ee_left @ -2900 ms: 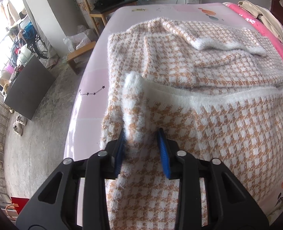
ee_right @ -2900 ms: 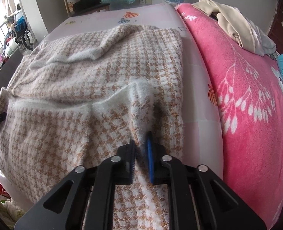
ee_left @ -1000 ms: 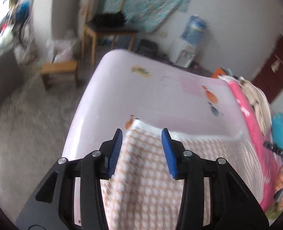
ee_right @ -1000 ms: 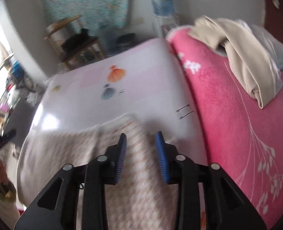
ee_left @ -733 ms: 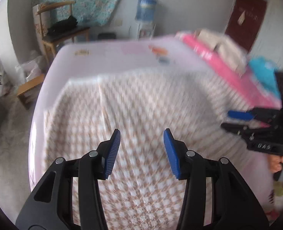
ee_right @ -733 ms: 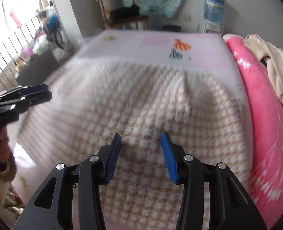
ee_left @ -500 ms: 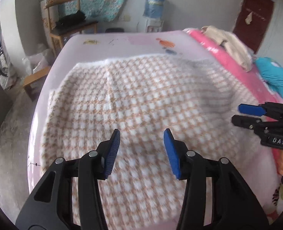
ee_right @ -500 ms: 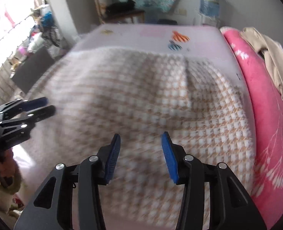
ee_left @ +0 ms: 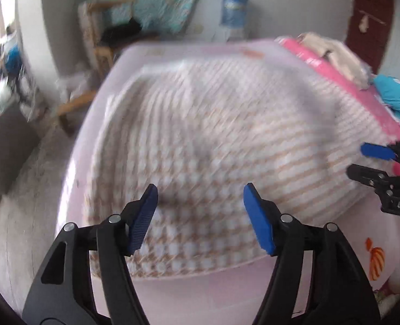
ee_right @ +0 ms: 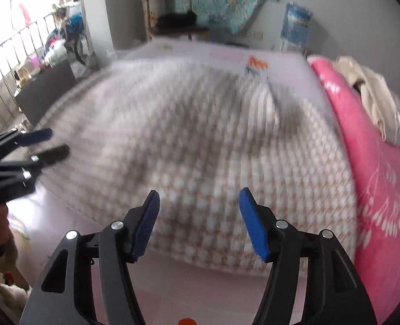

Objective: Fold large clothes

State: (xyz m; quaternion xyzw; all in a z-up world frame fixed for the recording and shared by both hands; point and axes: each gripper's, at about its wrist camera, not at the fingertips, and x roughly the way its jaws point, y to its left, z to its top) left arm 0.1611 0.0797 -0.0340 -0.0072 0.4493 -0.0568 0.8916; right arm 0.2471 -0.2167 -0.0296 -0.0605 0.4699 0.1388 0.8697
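A fuzzy orange-and-white houndstooth garment (ee_left: pixel 221 140), blurred by camera motion, lies spread flat across the pale pink bedsheet (ee_left: pixel 213 292) and fills the middle of both wrist views. Its near hem runs just beyond the fingertips.

The left gripper (ee_left: pixel 200 216) hovers over that hem at 6 o'clock. Its jaws have just been opening and stand wide, with nothing pinched between the blue pads. The right gripper (ee_right: pixel 198 219) does the same, jaws just opened wide and empty. Each appears in the other's view, at 3 o'clock and 9 o'clock.

A bright pink floral blanket (ee_right: pixel 384 189) lies at 3 o'clock, with a beige garment (ee_right: pixel 373 94) heaped on it at 2 o'clock.

This looks like the release after a fold. The next move likely calls for gripping two fresh points on an edge for another fold.
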